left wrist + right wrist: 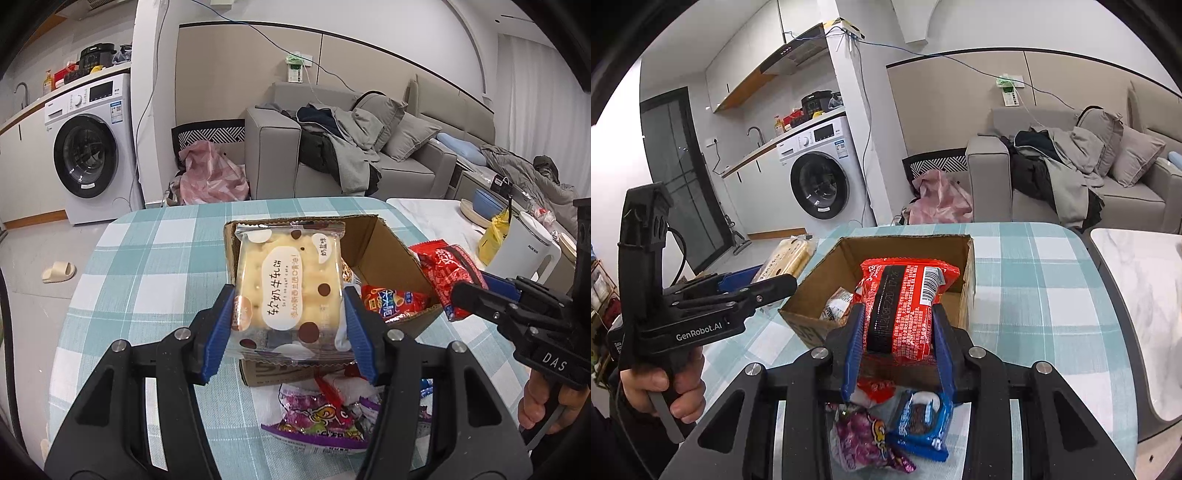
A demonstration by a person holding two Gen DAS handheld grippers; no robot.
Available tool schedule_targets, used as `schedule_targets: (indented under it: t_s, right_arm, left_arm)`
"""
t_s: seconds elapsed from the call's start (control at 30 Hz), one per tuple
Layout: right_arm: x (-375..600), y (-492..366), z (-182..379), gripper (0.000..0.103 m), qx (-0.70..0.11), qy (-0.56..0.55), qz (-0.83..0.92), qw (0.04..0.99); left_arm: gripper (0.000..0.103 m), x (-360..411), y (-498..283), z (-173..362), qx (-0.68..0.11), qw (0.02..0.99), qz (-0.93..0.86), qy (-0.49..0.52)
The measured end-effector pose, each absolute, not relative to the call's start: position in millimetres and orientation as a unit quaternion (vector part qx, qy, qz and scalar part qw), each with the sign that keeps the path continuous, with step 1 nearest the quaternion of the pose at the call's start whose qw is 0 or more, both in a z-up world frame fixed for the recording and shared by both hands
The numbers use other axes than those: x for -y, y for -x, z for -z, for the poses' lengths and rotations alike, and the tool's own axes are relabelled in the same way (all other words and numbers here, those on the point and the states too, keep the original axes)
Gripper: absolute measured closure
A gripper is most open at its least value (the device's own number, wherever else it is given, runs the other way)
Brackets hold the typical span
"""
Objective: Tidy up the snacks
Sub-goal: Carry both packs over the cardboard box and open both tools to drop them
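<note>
On the left, we hold the left gripper (290,325) with its blue pads pinching a clear-wrapped nougat cracker packet (290,286) by its two side edges. We carry it flat and raised over the near-left corner of the cardboard box (391,251), which we judge is the posture for dropping it straight in without snagging a wall. The box sits around the middle of the table (155,266), on its teal checked cloth, with its flaps open and its mouth facing up.

Inside the box we see at least one red snack bag (393,301) and a small pale packet (838,304) against the left wall; the rest of the floor is hidden by what we are holding.

To the right, our right gripper (899,341) is pressed onto a red snack packet (907,308), gripped by its long sides and poised above the near wall of the box, apparently also bound for it.

Still loose on the cloth by the near edge, just in front of the box, lie a purple candy bag (862,439) and a blue cookie packet (919,421), so the sorting looks partly done.
</note>
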State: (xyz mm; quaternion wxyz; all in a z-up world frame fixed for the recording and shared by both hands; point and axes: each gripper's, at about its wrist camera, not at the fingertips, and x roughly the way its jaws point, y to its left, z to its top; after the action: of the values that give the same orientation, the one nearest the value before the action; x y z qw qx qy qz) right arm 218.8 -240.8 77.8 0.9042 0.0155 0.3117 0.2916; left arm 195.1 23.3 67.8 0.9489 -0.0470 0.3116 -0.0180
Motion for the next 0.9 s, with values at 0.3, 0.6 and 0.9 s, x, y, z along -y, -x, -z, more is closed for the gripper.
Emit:
schedule_targets:
  t_s: [0.3,0.6,0.9]
  right_arm:
    - [229.8,-239.4,-74.8,0.068,-0.312,-0.019,-0.289,0.905]
    - [220.8,-262.7,-66.0,0.068,-0.322,-0.024,-0.285,0.903]
    - [218.5,-277.8,-53.8,0.068,-0.336,-0.035,-0.283,0.898]
  left_arm:
    - [0.048,-24.5,-221.4,-57.5,-0.32,0.946,0.014,0.044]
    - [0.048,-24.8,-245.1,-45.9,-0.329,0.944,0.01,0.036]
    - [0.048,-23.7,-263.3,-36.5,-0.338,0.941,0.014,0.033]
